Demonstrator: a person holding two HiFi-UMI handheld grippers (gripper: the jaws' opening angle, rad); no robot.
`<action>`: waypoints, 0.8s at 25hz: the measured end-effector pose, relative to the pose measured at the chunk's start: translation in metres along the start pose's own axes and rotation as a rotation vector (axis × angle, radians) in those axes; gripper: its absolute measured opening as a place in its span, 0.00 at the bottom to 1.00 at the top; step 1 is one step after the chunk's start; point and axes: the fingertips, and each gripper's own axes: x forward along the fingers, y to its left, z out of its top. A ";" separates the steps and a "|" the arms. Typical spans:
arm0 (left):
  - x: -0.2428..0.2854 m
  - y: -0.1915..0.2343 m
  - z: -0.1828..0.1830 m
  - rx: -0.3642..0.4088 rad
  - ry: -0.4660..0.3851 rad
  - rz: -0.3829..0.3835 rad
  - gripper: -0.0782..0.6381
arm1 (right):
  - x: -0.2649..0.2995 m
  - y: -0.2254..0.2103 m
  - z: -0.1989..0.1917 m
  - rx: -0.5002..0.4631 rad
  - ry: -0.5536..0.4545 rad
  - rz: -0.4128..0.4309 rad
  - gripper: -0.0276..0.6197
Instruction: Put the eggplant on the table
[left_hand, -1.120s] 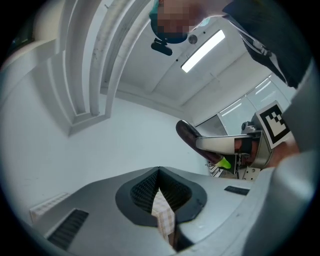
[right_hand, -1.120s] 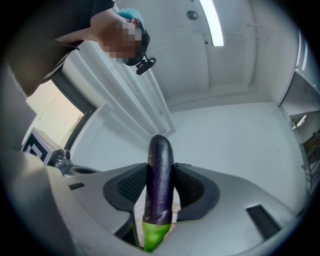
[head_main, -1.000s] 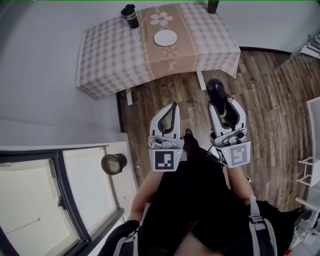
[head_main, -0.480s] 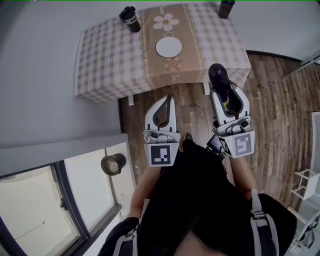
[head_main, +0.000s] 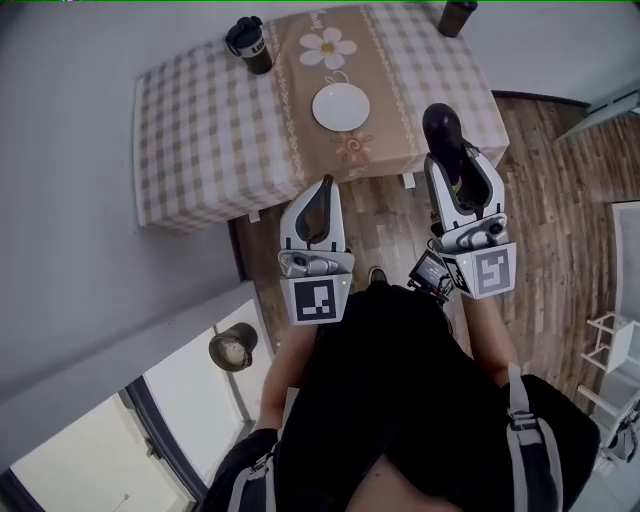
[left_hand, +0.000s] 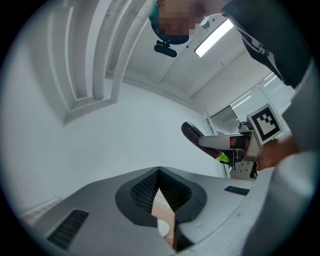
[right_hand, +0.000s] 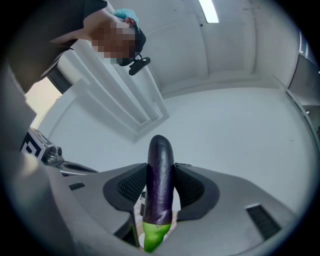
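Observation:
The table (head_main: 200, 130) with its checked cloth and tan runner stands at the top of the head view. A dark purple eggplant (head_main: 441, 130) with a green stem end sticks forward out of my right gripper (head_main: 447, 152), whose jaws are shut on it. Its tip hangs over the table's near right edge. In the right gripper view the eggplant (right_hand: 160, 185) stands between the black pads. My left gripper (head_main: 324, 186) is level with it on the left, just short of the table's edge, with its tips together and nothing between them. The left gripper view shows the eggplant (left_hand: 192, 134) at the right.
On the runner lies a white plate (head_main: 340, 106). A black cup (head_main: 249, 45) stands at the table's back left and a dark cup (head_main: 455, 15) at the back right. Wooden floor (head_main: 560, 200) lies below; a white ledge with a round fitting (head_main: 233, 347) is at the left.
Both grippers have moved forward towards the table. The eggplant's tip, earlier over the floor, now reaches the table's near edge. The jaws look the same.

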 end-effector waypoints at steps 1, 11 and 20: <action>0.007 0.014 -0.002 0.001 -0.003 -0.013 0.11 | 0.014 0.003 -0.001 -0.010 0.002 -0.011 0.32; 0.083 0.093 -0.021 -0.063 0.029 -0.134 0.11 | 0.114 0.012 -0.013 -0.108 0.070 -0.065 0.32; 0.099 0.108 -0.047 -0.062 0.057 -0.115 0.11 | 0.142 0.000 -0.058 -0.164 0.130 -0.017 0.32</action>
